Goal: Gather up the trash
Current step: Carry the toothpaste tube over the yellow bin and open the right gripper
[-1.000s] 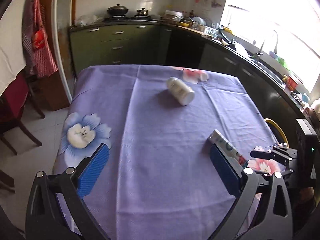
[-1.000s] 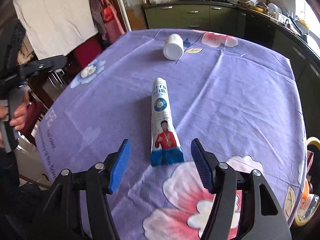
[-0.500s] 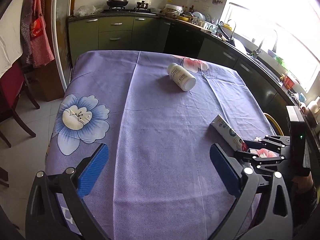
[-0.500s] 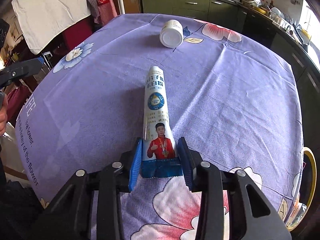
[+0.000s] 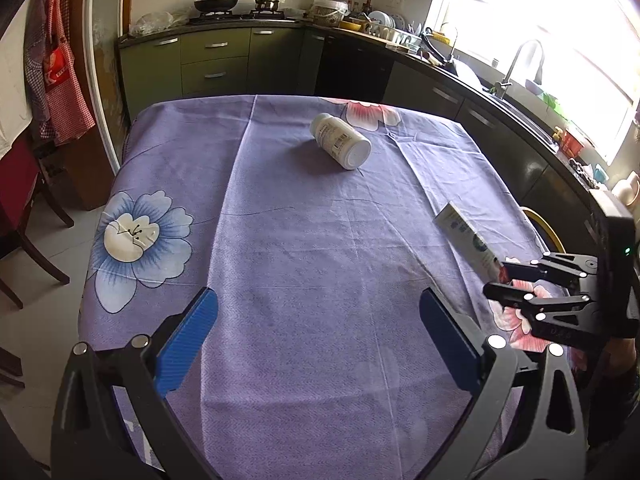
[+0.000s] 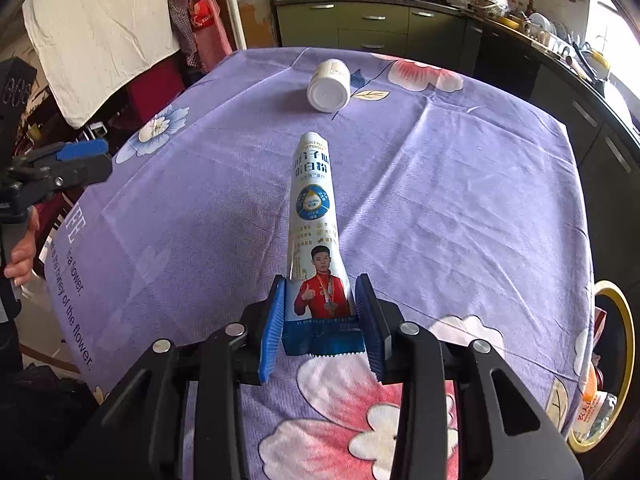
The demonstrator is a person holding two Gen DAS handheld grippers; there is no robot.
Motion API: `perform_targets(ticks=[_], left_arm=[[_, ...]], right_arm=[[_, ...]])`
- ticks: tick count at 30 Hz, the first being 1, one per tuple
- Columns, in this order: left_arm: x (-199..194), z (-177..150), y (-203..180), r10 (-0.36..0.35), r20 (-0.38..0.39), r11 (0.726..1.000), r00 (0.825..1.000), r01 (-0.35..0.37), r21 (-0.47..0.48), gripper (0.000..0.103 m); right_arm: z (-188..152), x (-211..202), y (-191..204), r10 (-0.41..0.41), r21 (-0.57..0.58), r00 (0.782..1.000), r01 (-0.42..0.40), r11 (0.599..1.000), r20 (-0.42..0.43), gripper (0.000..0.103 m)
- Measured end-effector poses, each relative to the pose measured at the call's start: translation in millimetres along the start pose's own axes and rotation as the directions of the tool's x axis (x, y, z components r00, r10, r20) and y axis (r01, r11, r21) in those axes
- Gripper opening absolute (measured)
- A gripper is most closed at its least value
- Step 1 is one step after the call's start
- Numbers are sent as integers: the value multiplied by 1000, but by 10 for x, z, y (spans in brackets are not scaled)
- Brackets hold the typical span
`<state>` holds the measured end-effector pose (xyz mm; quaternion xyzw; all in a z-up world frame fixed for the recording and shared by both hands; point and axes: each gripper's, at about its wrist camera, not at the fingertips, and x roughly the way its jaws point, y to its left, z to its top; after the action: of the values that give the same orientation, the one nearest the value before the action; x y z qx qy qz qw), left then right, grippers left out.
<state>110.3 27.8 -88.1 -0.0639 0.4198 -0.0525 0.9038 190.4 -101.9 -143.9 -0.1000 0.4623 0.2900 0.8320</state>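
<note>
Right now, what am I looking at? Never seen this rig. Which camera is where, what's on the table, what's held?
No robot arm: a person holds a two-finger gripper in each hand, each with a fisheye camera looking along its fingers. One picture is from the left gripper, open above the table with its purple flowered cloth. The other is from the right gripper, shut on the flat end of a printed sachet. A white bottle lies on its side farther across. A yellow-rimmed bin sits beside the table.
</note>
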Motion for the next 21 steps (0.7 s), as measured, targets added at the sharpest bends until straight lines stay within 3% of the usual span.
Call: perform_targets(ticks=[4,8,13,16,21], left_arm=[[50,9,-112,-5,-13,1000,1000,6,26,96],[131,24,-219,-10,-30,999,999,12,51,96],[228,51,-323,-14,-52,998,999,18,67,96],[271,67,-367,-14,-61,997,998,18,73,96],[309,93,-388,-3,-72,997,997,9,81,96]], right_arm=[[-101,-297,-258,-32,73,998,28,997,51,36],[-305,-686,-885,-159,228,984,137,964,81,36],[-611,-962,-1773,-325,426,945,283,859,27,36],[-783,-955,-2227,-378,513,925,343,787,-39,36],[-1009,-843,-2704,-402,599,907,391,699,-123,37]])
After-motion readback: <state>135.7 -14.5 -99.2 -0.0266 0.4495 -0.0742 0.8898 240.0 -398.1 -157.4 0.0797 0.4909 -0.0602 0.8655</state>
